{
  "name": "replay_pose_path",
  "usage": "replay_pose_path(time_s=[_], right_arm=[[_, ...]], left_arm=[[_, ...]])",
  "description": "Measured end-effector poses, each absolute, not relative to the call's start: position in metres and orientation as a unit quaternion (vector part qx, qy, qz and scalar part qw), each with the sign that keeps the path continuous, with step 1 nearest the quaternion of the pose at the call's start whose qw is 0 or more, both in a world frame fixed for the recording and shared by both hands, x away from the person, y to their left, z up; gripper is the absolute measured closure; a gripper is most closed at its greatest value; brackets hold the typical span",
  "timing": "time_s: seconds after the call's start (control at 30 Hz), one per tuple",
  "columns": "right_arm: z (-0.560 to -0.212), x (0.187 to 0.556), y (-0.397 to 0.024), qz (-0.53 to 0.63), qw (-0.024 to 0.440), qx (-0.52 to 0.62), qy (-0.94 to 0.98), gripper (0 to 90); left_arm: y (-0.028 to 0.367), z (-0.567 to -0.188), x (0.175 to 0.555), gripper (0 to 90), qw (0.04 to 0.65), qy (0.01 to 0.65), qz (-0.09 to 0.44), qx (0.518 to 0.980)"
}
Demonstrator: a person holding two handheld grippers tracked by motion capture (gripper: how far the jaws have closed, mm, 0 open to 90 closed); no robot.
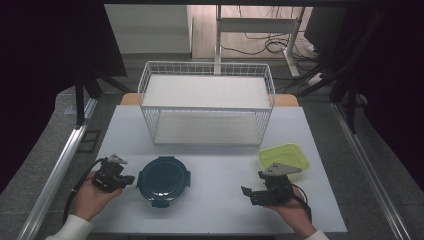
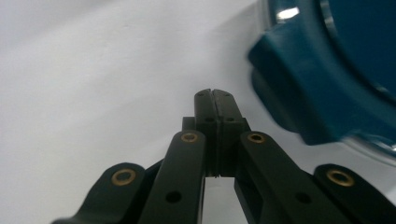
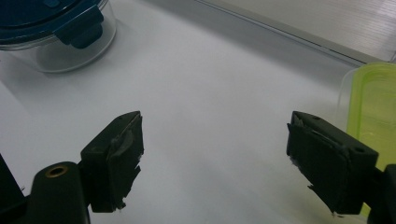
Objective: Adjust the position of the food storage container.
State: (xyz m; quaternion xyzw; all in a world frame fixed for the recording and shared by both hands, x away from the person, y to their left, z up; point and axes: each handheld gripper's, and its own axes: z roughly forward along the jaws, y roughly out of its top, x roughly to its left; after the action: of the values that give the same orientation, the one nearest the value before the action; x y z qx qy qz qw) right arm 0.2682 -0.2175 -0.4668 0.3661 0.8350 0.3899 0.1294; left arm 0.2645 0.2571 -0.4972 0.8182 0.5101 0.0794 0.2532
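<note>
Round clear container with dark-teal clip lid point(image 1: 164, 180) seen just right of left gripper point(image 1: 129, 179), fingers pressed together, empty. Right gripper point(image 1: 245, 191) farther off, fingers spread wide, empty.

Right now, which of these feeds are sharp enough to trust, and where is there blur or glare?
High view: evenly lit table, dark at both edges. Left gripper view: the left tongs are sharp, but the blue container beside them is blurred, with a glare spot on its rim. Right gripper view: the right tongs are fairly sharp; the green container looks soft.
</note>
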Motion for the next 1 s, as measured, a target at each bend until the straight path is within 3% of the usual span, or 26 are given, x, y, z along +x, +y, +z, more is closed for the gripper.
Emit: replay_pose_path(time_s=[1.0], right_arm=[[-0.462,0.271,-0.221,0.393,0.133,0.381,0.826,18.7]], left_arm=[[0.232,-0.5,0.261,90.0,0.277,0.522,0.052,0.805]])
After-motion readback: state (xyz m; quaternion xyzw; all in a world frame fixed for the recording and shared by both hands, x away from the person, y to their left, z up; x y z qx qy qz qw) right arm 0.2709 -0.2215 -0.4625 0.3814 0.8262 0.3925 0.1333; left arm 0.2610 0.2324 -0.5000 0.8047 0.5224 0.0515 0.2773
